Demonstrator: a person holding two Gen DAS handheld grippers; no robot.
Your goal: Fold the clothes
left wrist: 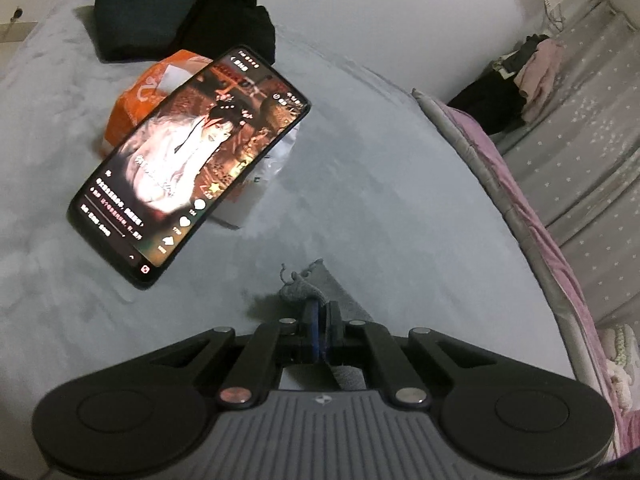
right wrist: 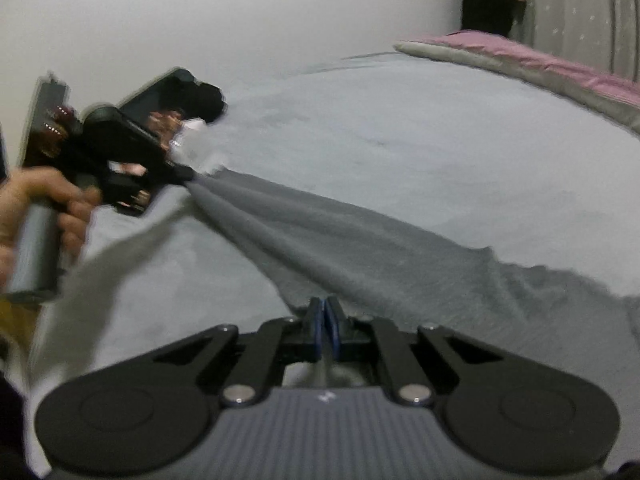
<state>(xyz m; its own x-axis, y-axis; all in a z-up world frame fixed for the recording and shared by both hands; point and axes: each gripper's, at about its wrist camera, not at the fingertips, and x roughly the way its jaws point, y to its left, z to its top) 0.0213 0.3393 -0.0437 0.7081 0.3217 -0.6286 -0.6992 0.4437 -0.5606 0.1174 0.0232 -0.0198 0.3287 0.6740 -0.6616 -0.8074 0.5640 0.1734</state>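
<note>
Grey knit garment (right wrist: 360, 248) stretched between two hand-held grippers above a pale blue-grey bedspread (right wrist: 440, 140).
The left gripper (left wrist: 321, 312) has its fingers pinched together on a bunched corner of the cloth; the right gripper (right wrist: 325, 312) is likewise clamped on the opposite edge. A lit black smartphone (left wrist: 188, 160) leans on an orange-and-white packet (left wrist: 140, 92) nearby, before a dark folded clothes pile (left wrist: 176, 4).

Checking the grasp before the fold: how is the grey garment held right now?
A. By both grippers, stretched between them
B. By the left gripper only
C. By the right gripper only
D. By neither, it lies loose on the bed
A: the left gripper and right gripper are each shut on the grey garment, which runs taut between them.
</note>
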